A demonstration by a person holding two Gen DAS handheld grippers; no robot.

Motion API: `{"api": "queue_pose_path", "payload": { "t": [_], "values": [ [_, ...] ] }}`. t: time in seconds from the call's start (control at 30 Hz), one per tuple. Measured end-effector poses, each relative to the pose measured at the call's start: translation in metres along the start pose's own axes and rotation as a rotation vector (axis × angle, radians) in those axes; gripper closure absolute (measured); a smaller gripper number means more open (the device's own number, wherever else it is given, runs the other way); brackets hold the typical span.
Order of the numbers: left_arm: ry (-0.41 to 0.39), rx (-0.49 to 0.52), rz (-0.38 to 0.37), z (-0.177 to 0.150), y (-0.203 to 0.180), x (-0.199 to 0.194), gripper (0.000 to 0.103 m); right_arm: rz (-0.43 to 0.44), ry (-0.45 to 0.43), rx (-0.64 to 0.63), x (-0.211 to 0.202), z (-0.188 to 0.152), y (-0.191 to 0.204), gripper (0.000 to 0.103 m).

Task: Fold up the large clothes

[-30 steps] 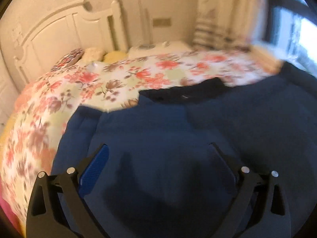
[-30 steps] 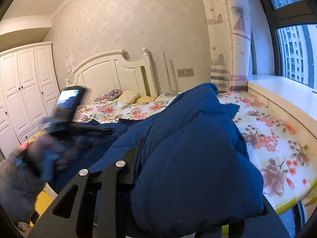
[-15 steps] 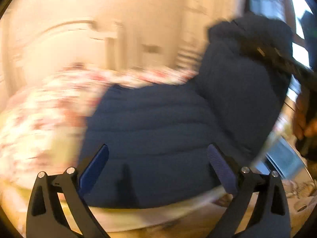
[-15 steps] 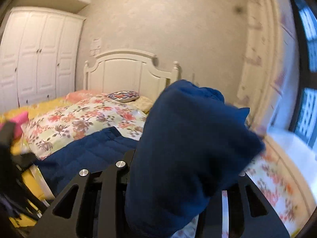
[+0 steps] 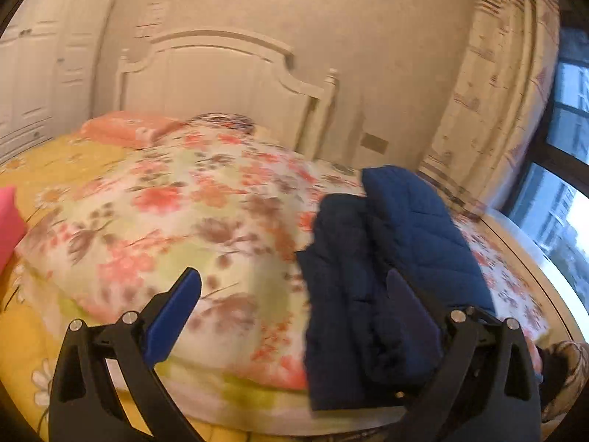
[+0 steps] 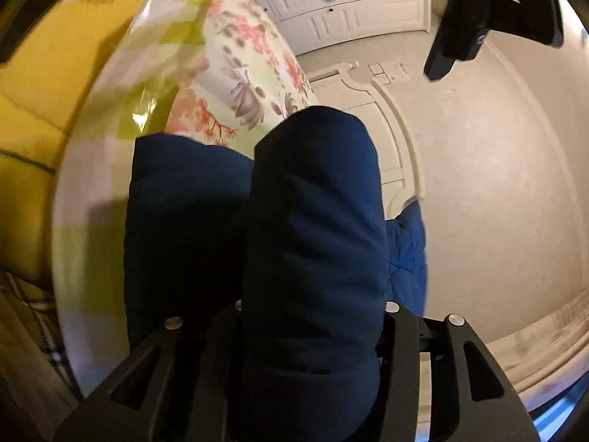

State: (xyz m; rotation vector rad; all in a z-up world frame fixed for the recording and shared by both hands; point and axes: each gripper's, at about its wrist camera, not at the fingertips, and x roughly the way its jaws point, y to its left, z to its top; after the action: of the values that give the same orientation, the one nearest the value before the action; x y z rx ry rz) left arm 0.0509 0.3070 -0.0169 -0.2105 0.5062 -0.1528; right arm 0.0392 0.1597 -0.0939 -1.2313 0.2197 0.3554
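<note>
Between right gripper [image 6: 313,316] fingers, bunched navy quilted jacket [image 6: 313,221]; left gripper [image 5: 294,294] agape.

A white carved headboard [image 5: 221,73] stands at twelve o'clock against a beige wall [image 5: 386,37]; white wardrobe doors [image 5: 33,84] at nine, patterned curtain [image 5: 497,110] and daylit window [image 5: 563,199] at three.

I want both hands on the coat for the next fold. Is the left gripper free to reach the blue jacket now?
Probably yes: the left gripper is open and empty, and the blue jacket lies just by its right finger, nothing between.
</note>
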Motion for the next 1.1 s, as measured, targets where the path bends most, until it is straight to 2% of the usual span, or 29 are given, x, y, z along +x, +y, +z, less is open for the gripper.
{"api": "queue_pose_path", "payload": {
  "t": [0.07, 0.17, 0.2, 0.27, 0.33, 0.37, 0.43, 0.47, 0.5, 0.53, 0.57, 0.6, 0.63, 0.7, 0.8, 0.9, 0.97, 1.07, 1.1],
  "values": [
    [-0.010, 0.064, -0.024, 0.014, -0.021, 0.009, 0.003, 0.008, -0.006, 0.007, -0.001, 0.000, -0.002, 0.057],
    [0.013, 0.208, -0.109, 0.041, -0.069, 0.028, 0.003, -0.010, -0.008, -0.010, 0.000, 0.000, 0.000, 0.057],
    [0.047, 0.262, -0.142, 0.053, -0.089, 0.043, 0.003, -0.010, -0.010, -0.007, -0.001, 0.000, 0.000, 0.057],
    [0.133, 0.343, -0.151, 0.069, -0.119, 0.074, 0.003, -0.010, -0.012, -0.003, -0.001, -0.003, -0.001, 0.057],
    [0.210, 0.427, -0.087, 0.075, -0.140, 0.109, 0.003, -0.014, -0.013, -0.002, -0.002, -0.005, -0.001, 0.057],
    [0.262, 0.469, -0.032, 0.077, -0.145, 0.131, 0.003, -0.016, -0.015, -0.001, -0.002, -0.005, -0.001, 0.057],
    [0.335, 0.549, 0.098, 0.071, -0.145, 0.169, 0.003, -0.018, -0.016, 0.000, -0.003, -0.006, -0.001, 0.056],
    [0.347, 0.632, 0.223, 0.061, -0.141, 0.190, 0.002, -0.022, -0.016, -0.003, -0.004, -0.007, -0.001, 0.056],
    [0.362, 0.670, 0.239, 0.054, -0.137, 0.200, 0.002, -0.029, -0.017, -0.013, -0.006, -0.007, -0.001, 0.054],
    [0.417, 0.633, 0.204, 0.046, -0.125, 0.215, 0.002, -0.033, -0.017, -0.033, -0.011, -0.009, -0.001, 0.053],
    [0.429, 0.578, 0.191, 0.044, -0.116, 0.218, 0.002, -0.024, -0.029, -0.035, -0.018, -0.010, -0.005, 0.053],
    [0.421, 0.533, 0.183, 0.041, -0.108, 0.219, 0.002, 0.012, -0.052, -0.008, -0.029, -0.012, -0.013, 0.050],
    [0.404, 0.531, 0.183, 0.038, -0.104, 0.218, 0.002, 0.057, -0.076, 0.043, -0.041, -0.014, -0.023, 0.043],
    [0.379, 0.499, 0.174, 0.032, -0.095, 0.215, 0.002, 0.213, -0.128, 0.236, -0.065, -0.029, -0.059, 0.035],
    [0.373, 0.463, 0.137, 0.030, -0.085, 0.213, 0.002, 0.423, -0.183, 0.544, -0.082, -0.061, -0.118, 0.036],
    [0.378, 0.453, 0.122, 0.029, -0.084, 0.216, 0.002, 0.478, -0.196, 0.803, -0.078, -0.090, -0.160, 0.042],
    [0.371, 0.458, 0.128, 0.032, -0.087, 0.215, 0.002, 0.451, -0.139, 0.851, -0.066, -0.090, -0.163, 0.045],
    [0.351, 0.459, 0.134, 0.031, -0.088, 0.211, 0.002, 0.506, 0.027, 0.722, -0.025, -0.066, -0.116, 0.045],
    [0.341, 0.467, 0.150, 0.032, -0.089, 0.206, 0.002, 0.466, 0.035, 0.672, -0.022, -0.060, -0.102, 0.045]
  ]
}}
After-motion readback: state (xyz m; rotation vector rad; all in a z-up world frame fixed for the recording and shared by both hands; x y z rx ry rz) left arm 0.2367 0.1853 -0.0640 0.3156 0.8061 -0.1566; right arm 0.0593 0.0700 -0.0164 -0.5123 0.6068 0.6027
